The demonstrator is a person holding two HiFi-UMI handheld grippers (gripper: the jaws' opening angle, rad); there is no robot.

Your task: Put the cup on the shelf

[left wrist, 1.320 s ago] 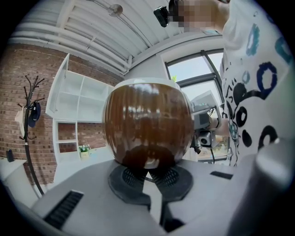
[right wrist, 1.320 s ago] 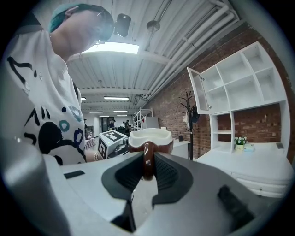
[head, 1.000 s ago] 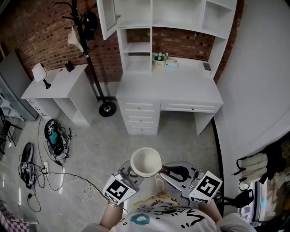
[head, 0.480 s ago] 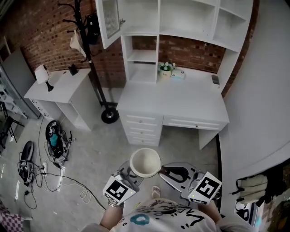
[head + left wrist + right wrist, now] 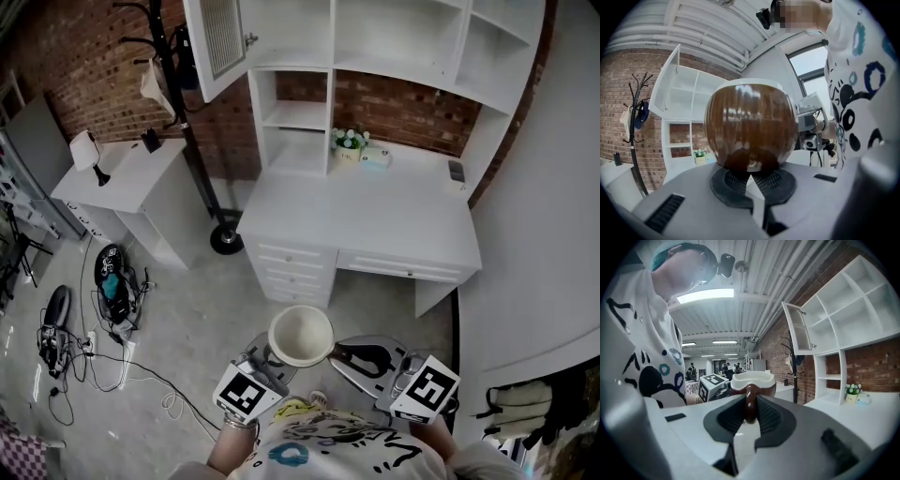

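The right claw (image 5: 749,414) is clamping the brown handle (image 5: 749,398) of the cup (image 5: 752,380), its two dark pads closing on either side of it. The left claw (image 5: 750,177) is sitting with its jaws drawn together, and the cup's rounded brown underside (image 5: 750,126) is pressing right at their tips; whether they are pinching it cannot be told.

In the head view, the cup (image 5: 301,335) is hanging in the air between the two claws, upright, its pale inside facing up, close in front of the person's patterned shirt (image 5: 328,445). The left claw (image 5: 266,360) is reaching in from below left, and the right claw (image 5: 339,354) from the right.

Farther out, across the grey floor (image 5: 187,309), a white counter (image 5: 366,211) with drawers is standing against a brick wall. White shelf units (image 5: 295,114) are rising above it, one cabinet door (image 5: 217,42) swinging open. A small pot of flowers (image 5: 349,142) is sitting at the back of the counter. A black coat stand (image 5: 173,75) and a lower white counter (image 5: 122,178) are standing to the left.
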